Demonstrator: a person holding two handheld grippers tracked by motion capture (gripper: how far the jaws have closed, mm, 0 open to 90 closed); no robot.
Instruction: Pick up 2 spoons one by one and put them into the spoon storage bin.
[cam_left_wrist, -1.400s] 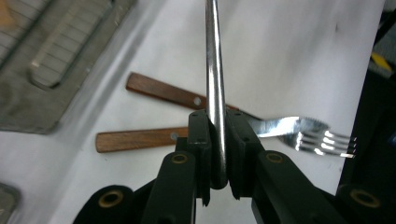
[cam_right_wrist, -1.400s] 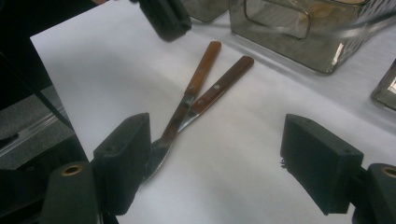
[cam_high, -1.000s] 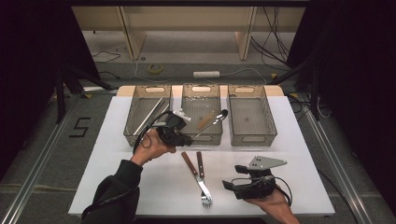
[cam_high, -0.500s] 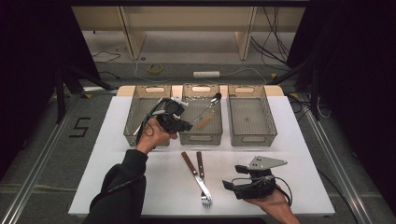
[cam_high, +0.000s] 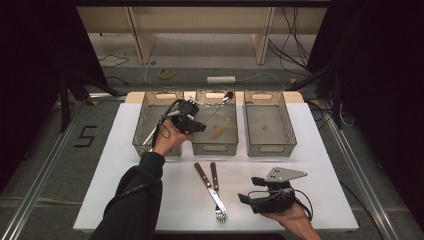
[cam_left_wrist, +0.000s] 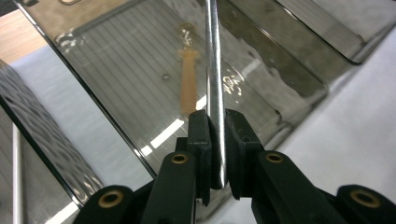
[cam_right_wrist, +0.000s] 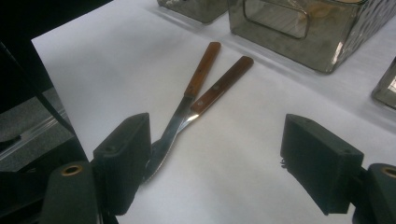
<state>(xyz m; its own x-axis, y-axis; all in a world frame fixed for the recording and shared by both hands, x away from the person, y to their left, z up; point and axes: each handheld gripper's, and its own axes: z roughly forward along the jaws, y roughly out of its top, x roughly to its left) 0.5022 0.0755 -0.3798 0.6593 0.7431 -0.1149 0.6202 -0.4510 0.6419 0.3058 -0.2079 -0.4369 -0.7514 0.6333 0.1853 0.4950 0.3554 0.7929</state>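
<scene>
- Smoky clear middle bin (cam_high: 214, 147) anchors the row; the spoon (cam_high: 220, 106) hangs over it, bowl past its far rim.
- Left gripper (cam_high: 197, 126), above that bin, pinches the spoon's metal handle tight.
- Right gripper (cam_high: 250, 197), nearer than the bin, jaws spread beside two wood-handled forks (cam_high: 216, 190).

L claw (cam_high: 200, 125), w/ the spoon (cam_high: 220, 106) clamped in it, has moved up the bench from the near edge of the baskets to over the middle basket (cam_high: 215, 146); spoon bowl now reaches the basket's far rim. L forearm stretched further out.
</scene>
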